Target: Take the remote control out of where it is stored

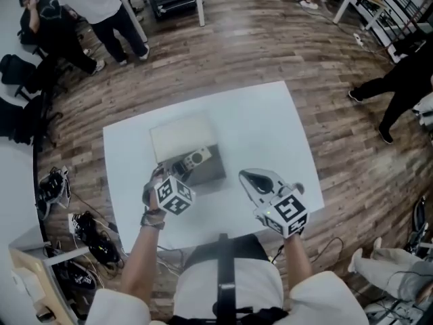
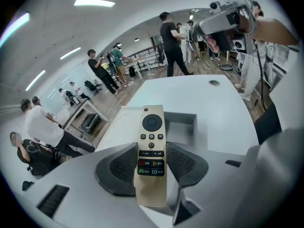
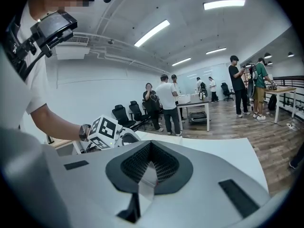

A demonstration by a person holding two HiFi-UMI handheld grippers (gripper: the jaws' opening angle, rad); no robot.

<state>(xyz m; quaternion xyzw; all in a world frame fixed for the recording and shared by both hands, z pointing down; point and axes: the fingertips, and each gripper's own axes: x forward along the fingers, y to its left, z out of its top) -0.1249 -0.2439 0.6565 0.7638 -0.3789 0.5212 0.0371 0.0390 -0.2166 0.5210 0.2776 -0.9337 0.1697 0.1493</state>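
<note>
A slim gold remote control with a round pad and coloured buttons is clamped by its lower half in my left gripper. In the head view the remote points away from me over the open grey storage box on the white table. My left gripper hangs at the box's near left edge. My right gripper hovers to the right of the box; its jaws are pressed together and hold nothing.
A flat beige lid lies behind the box. Several people stand or sit around the room on the wood floor. Cables and gear lie on the floor left of the table. The table's near edge is at my waist.
</note>
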